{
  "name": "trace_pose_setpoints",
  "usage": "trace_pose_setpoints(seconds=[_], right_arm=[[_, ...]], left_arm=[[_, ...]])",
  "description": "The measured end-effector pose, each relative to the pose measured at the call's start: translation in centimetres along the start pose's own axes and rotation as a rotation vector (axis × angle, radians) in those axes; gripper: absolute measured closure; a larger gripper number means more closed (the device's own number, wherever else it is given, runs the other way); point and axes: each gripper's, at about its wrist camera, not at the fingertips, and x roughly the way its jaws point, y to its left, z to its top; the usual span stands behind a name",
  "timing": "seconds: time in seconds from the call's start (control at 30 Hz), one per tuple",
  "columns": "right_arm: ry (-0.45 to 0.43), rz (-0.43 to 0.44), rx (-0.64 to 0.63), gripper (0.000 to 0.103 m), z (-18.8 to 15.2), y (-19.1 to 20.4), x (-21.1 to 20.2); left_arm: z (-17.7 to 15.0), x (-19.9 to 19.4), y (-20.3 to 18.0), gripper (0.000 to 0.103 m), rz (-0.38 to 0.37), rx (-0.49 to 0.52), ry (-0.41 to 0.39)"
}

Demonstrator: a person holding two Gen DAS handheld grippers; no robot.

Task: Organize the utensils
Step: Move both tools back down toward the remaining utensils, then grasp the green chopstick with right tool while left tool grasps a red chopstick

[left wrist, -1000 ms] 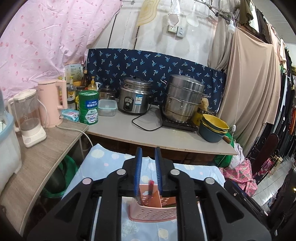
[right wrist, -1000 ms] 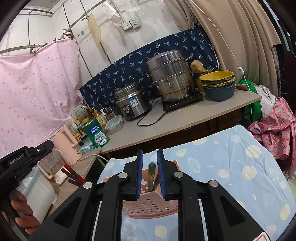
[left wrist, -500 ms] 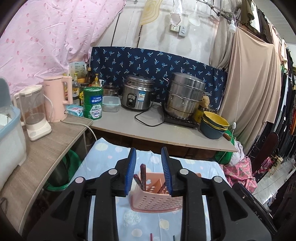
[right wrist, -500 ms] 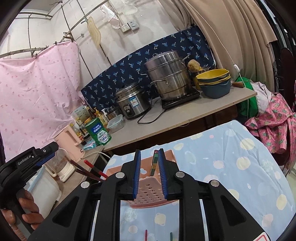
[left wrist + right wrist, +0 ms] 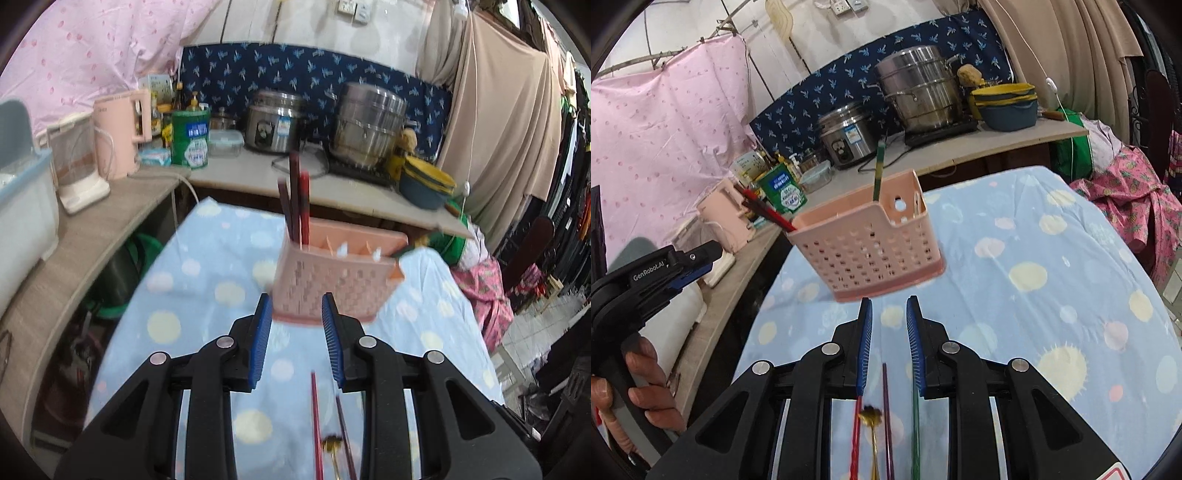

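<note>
- Pink utensil basket (image 5: 332, 273) stands on the dotted blue cloth (image 5: 207, 280), just ahead of both grippers.
- Left gripper (image 5: 295, 317): jaws apart, nothing between the pads.
- Right gripper (image 5: 888, 317): jaws narrowly parted, empty.
- Red and dark chopsticks (image 5: 295, 195) stand at the basket's left end; a green chopstick (image 5: 878, 170) at the other.
- Loose chopsticks (image 5: 884, 413) and a gold spoon (image 5: 871, 424) lie on the cloth beneath the grippers.
- Counter behind: steamer pot (image 5: 919, 92), rice cooker (image 5: 846, 133).
</note>
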Motion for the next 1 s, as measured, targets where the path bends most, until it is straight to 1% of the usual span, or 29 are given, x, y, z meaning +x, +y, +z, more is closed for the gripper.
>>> trace_pose_setpoints(seconds=[0.13,0.27,0.5,0.63,0.73,0.9,1.0], right_arm=[[0.083,-0.026,-0.019,0.083,-3.8,-0.7,0.1],[0.156,-0.045,-0.044,0.083,-7.2,-1.1,0.1],[0.242,-0.083,-0.121,0.083,-12.0,-0.7,-0.1],[0.283,-0.089,-0.131,0.083,-13.4,-0.8,0.2],[0.299,-0.097,-0.156,0.083,-14.1,-0.5,0.3],[0.323,-0.104,-0.158,0.083,-14.8,-0.7,0.8],[0.324,-0.110,-0.165,0.086,-15.0,-0.7,0.8]], left_arm=[[-3.8,0.4,0.0,0.076,0.001,0.014,0.077],[-6.9,0.8,0.0,0.076,0.006,0.031,0.138],[-11.4,0.9,0.3,0.076,0.009,0.044,0.228],[-13.1,1.2,0.4,0.076,0.013,0.054,0.260],[-14.0,1.3,0.5,0.076,0.015,0.054,0.280],[-14.7,1.4,0.6,0.076,0.026,0.059,0.298],[-15.0,1.5,0.7,0.076,0.031,0.059,0.306]])
